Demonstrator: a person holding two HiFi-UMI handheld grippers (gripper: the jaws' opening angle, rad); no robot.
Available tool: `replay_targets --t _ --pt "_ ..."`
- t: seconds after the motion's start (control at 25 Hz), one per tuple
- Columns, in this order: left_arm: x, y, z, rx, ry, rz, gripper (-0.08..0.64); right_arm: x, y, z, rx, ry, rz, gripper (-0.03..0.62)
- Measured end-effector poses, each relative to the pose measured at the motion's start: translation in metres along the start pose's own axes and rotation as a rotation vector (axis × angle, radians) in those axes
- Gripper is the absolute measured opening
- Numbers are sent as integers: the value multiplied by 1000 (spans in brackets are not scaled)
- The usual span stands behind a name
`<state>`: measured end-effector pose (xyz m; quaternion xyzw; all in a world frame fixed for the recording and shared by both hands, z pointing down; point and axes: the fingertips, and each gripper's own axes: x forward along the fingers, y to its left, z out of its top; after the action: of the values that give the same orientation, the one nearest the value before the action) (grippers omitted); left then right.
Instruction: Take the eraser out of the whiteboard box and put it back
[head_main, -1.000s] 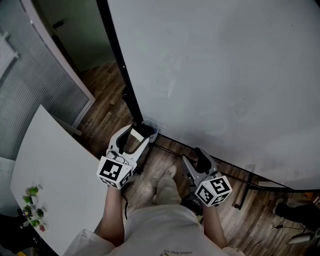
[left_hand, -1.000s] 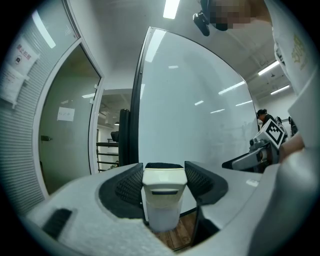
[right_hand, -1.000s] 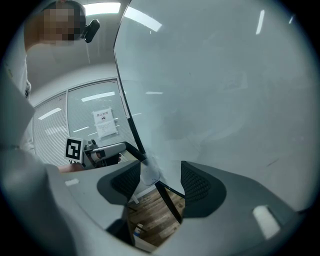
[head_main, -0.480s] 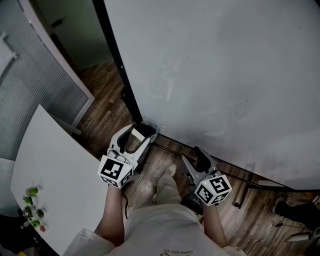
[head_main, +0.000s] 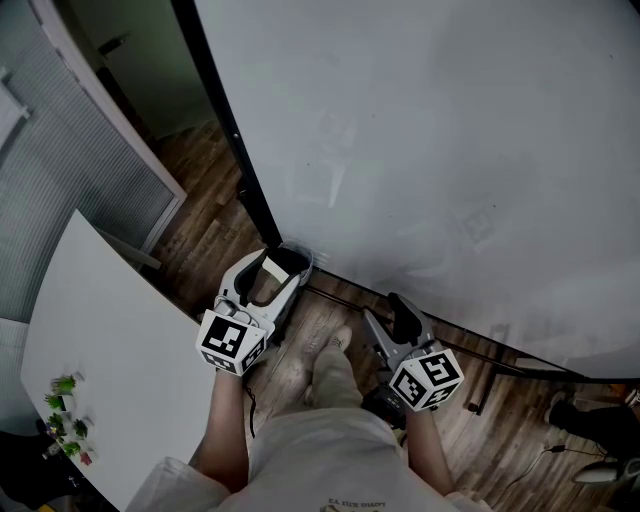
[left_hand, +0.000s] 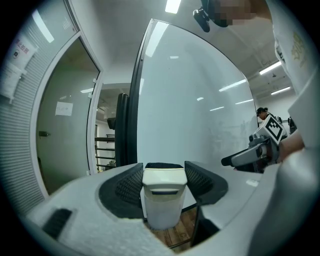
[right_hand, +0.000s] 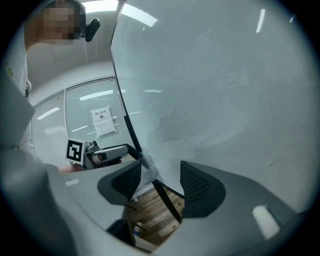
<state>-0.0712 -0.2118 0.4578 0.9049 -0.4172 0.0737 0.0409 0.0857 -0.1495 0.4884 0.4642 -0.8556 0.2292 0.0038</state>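
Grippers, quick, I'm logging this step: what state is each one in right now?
Left gripper: closed on the eraser.
Right gripper: open, nothing between its jaws, which have just closed slightly.

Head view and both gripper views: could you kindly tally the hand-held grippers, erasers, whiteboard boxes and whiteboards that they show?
hand-held gripper: 2 (left hand-held gripper, right hand-held gripper)
eraser: 1
whiteboard box: 1
whiteboard: 1
Total: 5

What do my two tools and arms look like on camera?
Both the left tool and right tool have pale grey moulded bodies with black ribbed pads, each carrying a white cube with black square markers. No cables visible. Bare forearms; light-coloured clothing.
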Motion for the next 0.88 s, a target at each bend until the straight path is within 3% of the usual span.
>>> replay_targets --t 0.88 --pt "10 3 -15 -5 34 0 261 1 -7 -4 6 15 -13 244"
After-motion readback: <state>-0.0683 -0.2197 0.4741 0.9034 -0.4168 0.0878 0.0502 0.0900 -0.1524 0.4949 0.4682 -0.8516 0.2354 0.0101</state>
